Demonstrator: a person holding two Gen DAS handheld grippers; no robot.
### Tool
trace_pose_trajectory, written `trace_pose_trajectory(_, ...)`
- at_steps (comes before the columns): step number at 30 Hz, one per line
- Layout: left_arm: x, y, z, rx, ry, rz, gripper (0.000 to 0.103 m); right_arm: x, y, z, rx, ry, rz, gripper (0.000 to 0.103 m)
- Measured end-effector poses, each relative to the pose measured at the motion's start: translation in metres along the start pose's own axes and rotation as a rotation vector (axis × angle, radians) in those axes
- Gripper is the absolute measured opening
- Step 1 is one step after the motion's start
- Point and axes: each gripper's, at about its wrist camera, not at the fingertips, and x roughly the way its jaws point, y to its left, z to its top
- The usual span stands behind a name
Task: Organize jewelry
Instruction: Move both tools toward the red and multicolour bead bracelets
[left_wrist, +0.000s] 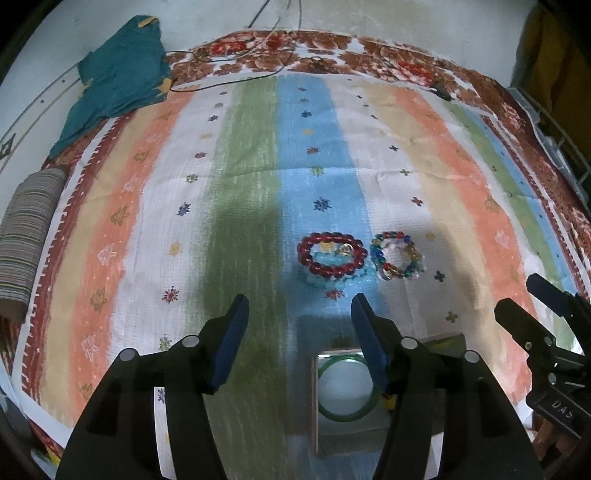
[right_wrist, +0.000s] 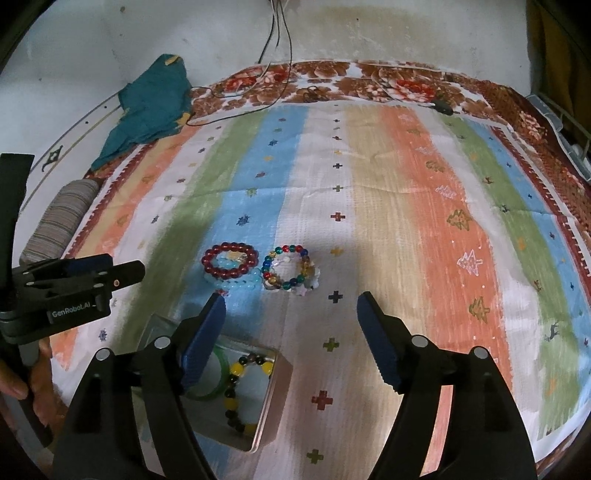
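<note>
A red bead bracelet (left_wrist: 332, 254) lies on a pale blue bead bracelet (left_wrist: 334, 282), with a multicolour bead bracelet (left_wrist: 397, 254) just right of them, on the striped cloth. They also show in the right wrist view: red (right_wrist: 229, 260), pale blue (right_wrist: 240, 283), multicolour (right_wrist: 290, 267). A small open box (right_wrist: 273, 391) holds a green bangle (left_wrist: 347, 387) and a yellow-and-dark bead bracelet (right_wrist: 243, 391). My left gripper (left_wrist: 299, 306) is open and empty above the box. My right gripper (right_wrist: 291, 308) is open and empty, right of the box.
A striped cloth (left_wrist: 461, 192) covers the surface over a brown floral blanket (left_wrist: 332, 48). A teal garment (left_wrist: 118, 81) and a striped roll (left_wrist: 26, 236) lie at the left. Cables (left_wrist: 266, 40) run along the far edge. The right gripper (left_wrist: 546, 332) shows at the left view's right edge.
</note>
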Motion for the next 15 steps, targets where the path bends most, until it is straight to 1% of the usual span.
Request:
trace_pose_trajectory(4,0.006,0.006,0.003,-0.036,0.004,0.005,0.058,0.010,0.000,0.003,-0.010,0.013,-0.015,0.074)
trace_pose_trajectory(15,0.023,-0.001,0.016,-0.011,0.023,0.003,0.058,0.034,-0.007,0.012,-0.016,0.040,-0.039,0.074)
